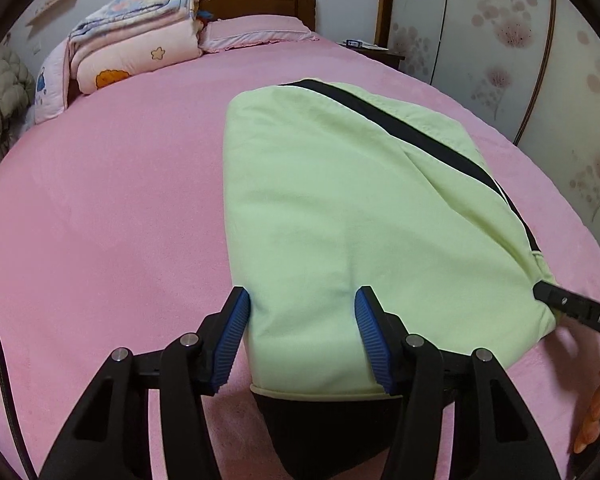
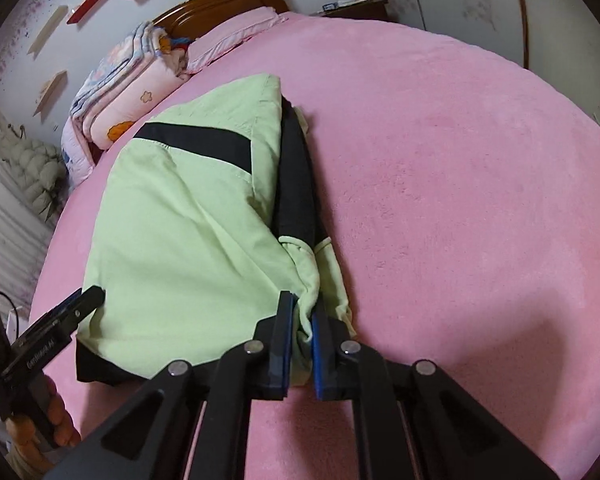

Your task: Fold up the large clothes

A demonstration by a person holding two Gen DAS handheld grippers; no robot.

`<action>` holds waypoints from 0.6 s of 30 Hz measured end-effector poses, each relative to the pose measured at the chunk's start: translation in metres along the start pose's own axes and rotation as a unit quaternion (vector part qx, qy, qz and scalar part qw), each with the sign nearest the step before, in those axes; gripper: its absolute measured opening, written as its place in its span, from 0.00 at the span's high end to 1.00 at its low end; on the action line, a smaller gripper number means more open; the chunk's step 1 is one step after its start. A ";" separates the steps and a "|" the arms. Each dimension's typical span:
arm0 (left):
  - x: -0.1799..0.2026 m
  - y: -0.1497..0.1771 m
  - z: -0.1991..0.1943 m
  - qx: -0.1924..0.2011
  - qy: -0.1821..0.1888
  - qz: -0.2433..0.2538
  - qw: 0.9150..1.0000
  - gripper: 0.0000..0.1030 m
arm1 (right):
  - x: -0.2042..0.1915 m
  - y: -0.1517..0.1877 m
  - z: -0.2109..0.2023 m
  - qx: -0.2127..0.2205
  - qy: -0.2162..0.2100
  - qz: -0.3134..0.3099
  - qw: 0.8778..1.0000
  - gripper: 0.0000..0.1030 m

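Two claws are taking hold of the near end of a green jacket on a pink bed.

The green jacket is lying folded long in the middle of the pink bed, with the pile of blankets far behind it by the headboard. The right claw is pinching a bunched corner of the jacket tight. The left claw is standing half open around the near edge, and its blue pads are not squeezing the cloth yet. If the left claw is lifting before it closes, that side may be slipping out and the fold may be going crooked. The right claw is holding only a small bunch, so a hard pull may be tugging it free. No boxes or baskets are showing here.
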State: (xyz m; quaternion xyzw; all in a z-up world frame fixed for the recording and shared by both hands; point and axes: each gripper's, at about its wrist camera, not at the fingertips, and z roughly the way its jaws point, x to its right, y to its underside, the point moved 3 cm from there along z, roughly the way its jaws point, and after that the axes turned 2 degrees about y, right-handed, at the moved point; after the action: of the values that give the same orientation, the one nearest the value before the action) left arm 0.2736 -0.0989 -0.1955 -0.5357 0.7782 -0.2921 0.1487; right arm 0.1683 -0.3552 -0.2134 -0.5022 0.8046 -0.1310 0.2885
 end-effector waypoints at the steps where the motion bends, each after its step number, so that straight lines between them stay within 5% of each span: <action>1: 0.000 -0.002 -0.002 -0.008 0.005 -0.002 1.000 0.44 | -0.002 -0.002 -0.003 0.001 0.000 0.002 1.000 0.85; 5: -0.003 -0.018 -0.024 -0.009 0.032 0.000 0.999 0.21 | -0.007 -0.021 -0.030 0.006 0.037 -0.012 0.999 0.67; 11: -0.019 -0.074 -0.023 0.011 0.040 -0.007 0.999 0.20 | -0.024 -0.084 -0.053 0.047 0.005 -0.035 0.998 0.54; 18: -0.050 -0.111 0.044 -0.029 0.047 -0.062 0.997 0.20 | -0.040 -0.147 0.024 -0.021 -0.029 -0.032 0.999 0.54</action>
State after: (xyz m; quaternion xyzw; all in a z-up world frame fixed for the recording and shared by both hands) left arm 0.3996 -0.0944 -0.1654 -0.5726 0.7580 -0.3025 0.0780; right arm 0.3032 -0.3861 -0.1458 -0.5374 0.7819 -0.1087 0.2967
